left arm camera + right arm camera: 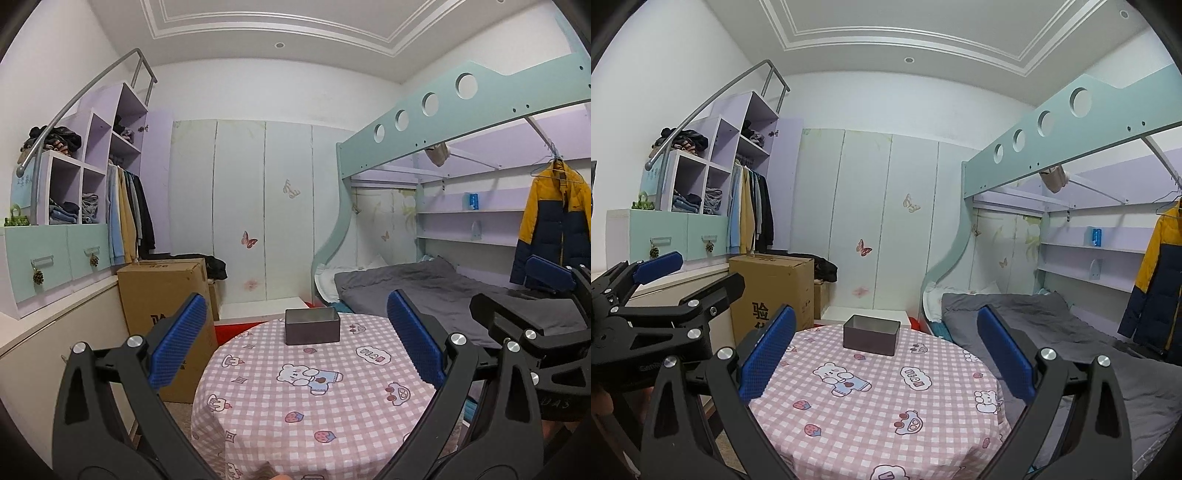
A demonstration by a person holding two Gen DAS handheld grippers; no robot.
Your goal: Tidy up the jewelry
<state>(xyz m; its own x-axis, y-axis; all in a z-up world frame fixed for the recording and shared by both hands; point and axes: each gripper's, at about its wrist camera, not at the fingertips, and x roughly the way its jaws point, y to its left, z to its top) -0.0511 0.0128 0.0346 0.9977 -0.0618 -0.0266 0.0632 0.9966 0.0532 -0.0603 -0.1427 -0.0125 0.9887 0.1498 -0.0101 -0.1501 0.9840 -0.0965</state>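
**Both grippers hanging open over the table, box sitting at the far edge**

Starting with the left gripper (295, 347): hovering above the near side of the table (332, 424), blue pads (177, 343) spread wide, gripping nothing, just pink checkered cloth showing in the gap. Pointing straight across at the box (312, 326).

Same deal with the right gripper (886, 350): floating over the table (868, 424), pads (766, 362) spread far apart, holding nothing either. Poking into the left wrist view too, off at the right edge, fingers also apart there. Likewise catching the left one at the left edge of the right wrist view.

Moving outward: box (871, 334) sitting on the far part of the table, well apart from both grippers. Dark grey, rectangular, lid off, top open. Can't tell what's inside, only the pale inner walls showing from this angle. Not seeing any jewelry clearly in either view.

Cloth covered in cartoon bears (308, 376) and strawberries, draping over the round table edge.

Past that, carton (166, 291) standing on the floor left of the table, with closet shelves and hanging clothes (129, 214) behind it. Bunk bed (424, 288) with a grey blanket running along the right, yellow and navy jacket (554, 221) hanging on a hanger over it. Wardrobe doors with butterfly stickers (249, 240) filling the back wall.
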